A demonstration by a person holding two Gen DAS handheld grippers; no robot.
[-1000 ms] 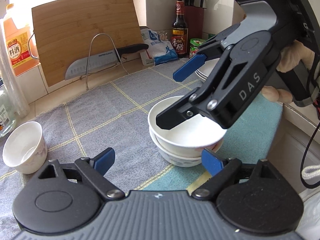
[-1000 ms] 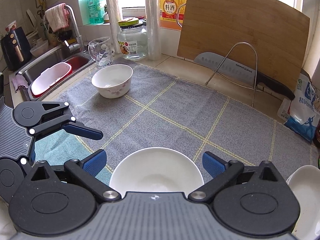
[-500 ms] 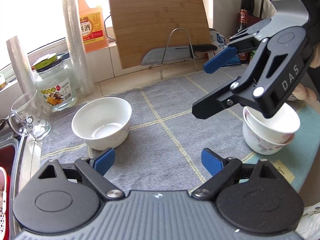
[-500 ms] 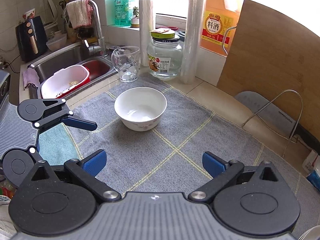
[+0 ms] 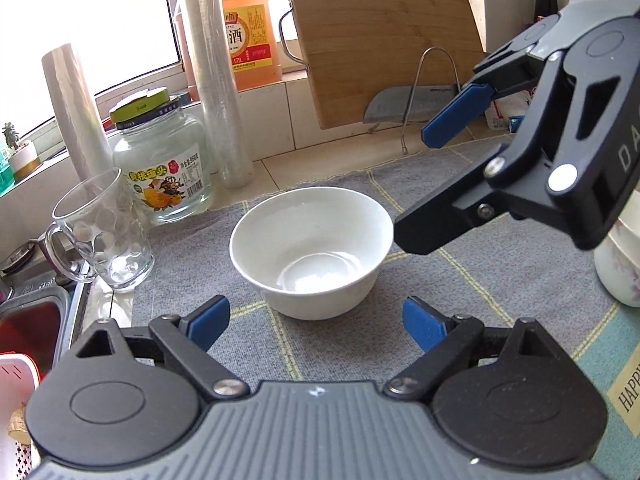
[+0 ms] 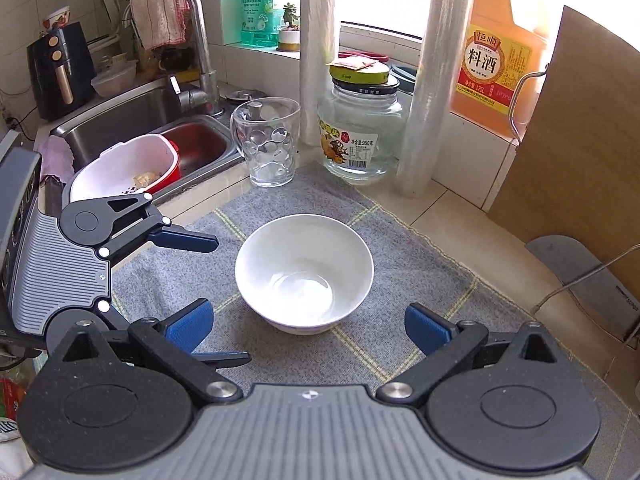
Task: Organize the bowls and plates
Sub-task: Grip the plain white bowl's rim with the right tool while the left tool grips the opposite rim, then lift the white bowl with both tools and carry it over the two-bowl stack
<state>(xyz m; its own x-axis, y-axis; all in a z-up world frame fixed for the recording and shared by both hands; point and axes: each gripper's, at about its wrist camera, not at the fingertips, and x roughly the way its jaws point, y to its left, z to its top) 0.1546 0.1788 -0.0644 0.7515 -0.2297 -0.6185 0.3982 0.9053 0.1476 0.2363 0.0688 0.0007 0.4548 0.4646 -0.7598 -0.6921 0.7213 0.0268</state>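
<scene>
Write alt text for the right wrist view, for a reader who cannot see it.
An empty white bowl sits on a grey checked mat, just ahead of the open right gripper. The left gripper, also open, reaches in from the left edge. Behind stand a glass mug, a jar and the sink.

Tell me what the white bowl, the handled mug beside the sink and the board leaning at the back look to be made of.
White bowl: likely glazed ceramic; glossy, opaque, with highlights inside.
Mug: clear glass, see-through with round dimples.
Board: probably bamboo or wood; tan, matte, fine straight grain.
</scene>
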